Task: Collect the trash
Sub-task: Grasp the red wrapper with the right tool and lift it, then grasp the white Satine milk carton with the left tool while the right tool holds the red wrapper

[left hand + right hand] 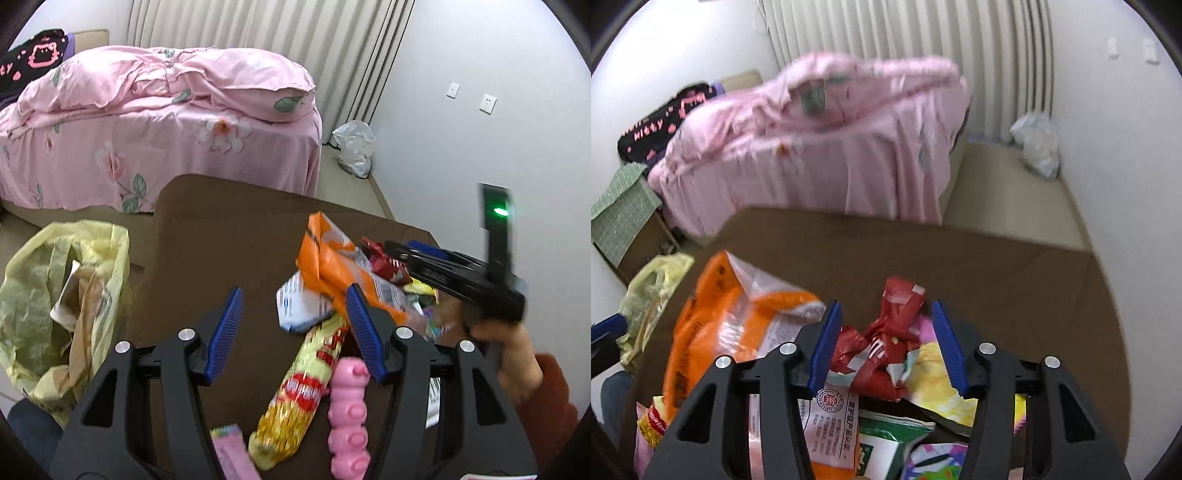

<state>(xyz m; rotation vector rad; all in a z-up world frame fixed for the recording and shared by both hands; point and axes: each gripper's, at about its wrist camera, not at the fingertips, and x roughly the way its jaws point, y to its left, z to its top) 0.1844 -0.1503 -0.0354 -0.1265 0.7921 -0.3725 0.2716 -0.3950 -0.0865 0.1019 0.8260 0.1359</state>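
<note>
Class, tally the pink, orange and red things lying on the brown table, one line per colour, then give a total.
Pink: 1, the bumpy pink toy
Orange: 1, the orange bag
Red: 1, the crumpled red wrapper
Total: 3

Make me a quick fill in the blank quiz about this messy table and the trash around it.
1. The big snack bag lying on the brown table is white and ____.
2. The trash bag beside the table is pale ____.
3. The bed is covered in ____ floral bedding.
4. The crumpled wrapper in front of the right tool is ____.

Missing words: orange; yellow; pink; red
</note>
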